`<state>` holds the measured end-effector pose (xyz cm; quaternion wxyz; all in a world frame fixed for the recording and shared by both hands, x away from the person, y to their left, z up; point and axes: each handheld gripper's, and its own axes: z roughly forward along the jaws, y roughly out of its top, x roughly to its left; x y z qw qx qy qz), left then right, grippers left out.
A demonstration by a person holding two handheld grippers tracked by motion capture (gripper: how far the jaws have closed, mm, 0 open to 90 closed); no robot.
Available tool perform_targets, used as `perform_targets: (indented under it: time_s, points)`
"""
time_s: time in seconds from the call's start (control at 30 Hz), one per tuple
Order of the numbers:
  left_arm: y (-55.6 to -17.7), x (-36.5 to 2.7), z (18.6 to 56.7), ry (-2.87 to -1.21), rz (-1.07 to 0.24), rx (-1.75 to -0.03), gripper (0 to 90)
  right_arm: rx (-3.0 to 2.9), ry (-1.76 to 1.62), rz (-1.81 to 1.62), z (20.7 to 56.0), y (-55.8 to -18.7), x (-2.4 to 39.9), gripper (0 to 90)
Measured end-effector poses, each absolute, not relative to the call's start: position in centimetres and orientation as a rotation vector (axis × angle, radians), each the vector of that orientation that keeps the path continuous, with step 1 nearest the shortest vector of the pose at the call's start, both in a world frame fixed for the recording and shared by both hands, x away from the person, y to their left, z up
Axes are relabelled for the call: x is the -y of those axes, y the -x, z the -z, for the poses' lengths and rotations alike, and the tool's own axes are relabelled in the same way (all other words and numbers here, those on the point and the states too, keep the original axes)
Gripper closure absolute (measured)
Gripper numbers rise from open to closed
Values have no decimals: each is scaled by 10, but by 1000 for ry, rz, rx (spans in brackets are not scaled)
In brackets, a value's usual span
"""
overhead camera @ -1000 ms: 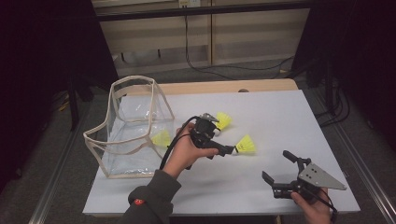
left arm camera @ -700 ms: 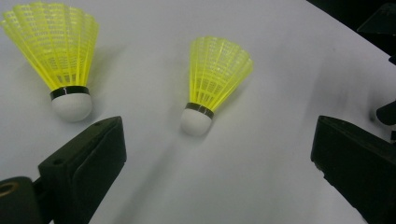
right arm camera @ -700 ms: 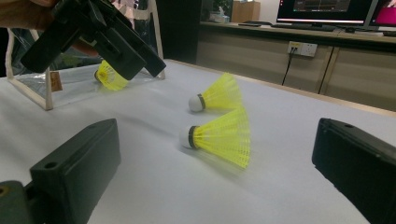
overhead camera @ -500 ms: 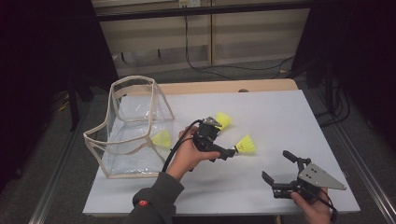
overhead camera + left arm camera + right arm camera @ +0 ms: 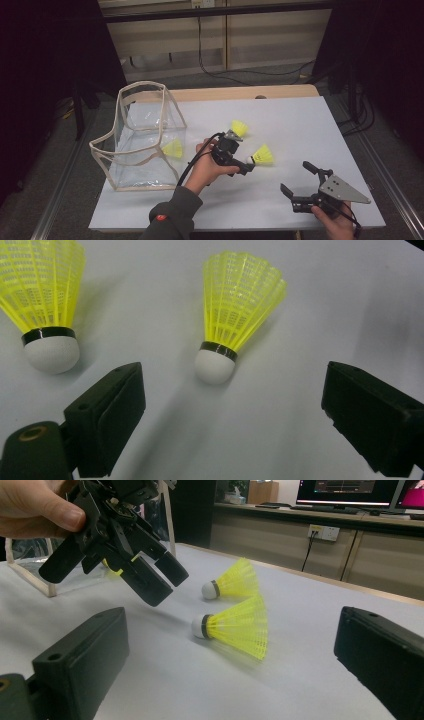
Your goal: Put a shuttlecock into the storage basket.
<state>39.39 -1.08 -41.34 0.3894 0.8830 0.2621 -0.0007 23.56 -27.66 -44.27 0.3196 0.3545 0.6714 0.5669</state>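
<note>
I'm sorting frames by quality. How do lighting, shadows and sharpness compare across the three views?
High view: the table is lit but the surroundings are black, and detail is soft. Left gripper view: sharp on the shuttlecock, with a soft shadow beside it; jaws dark. Right gripper view: the near shuttlecock is fairly crisp, the left gripper slightly blurred, and the monitors behind glow brightly.

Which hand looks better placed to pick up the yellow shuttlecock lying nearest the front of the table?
The left. Its tool hangs right over that shuttlecock, jaws apart and just closing a little, the cork end lined up between them. The right tool sits farther off near the table edge, open and idle.
</note>
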Motion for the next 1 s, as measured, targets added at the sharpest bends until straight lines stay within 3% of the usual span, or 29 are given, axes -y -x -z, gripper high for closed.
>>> perform_targets:
  time_s: [1.0]
  points:
    - [-401, 26, 444, -2250, 2, -590, 457, -1764, -933, -1489, 442, -235, 277, 11]
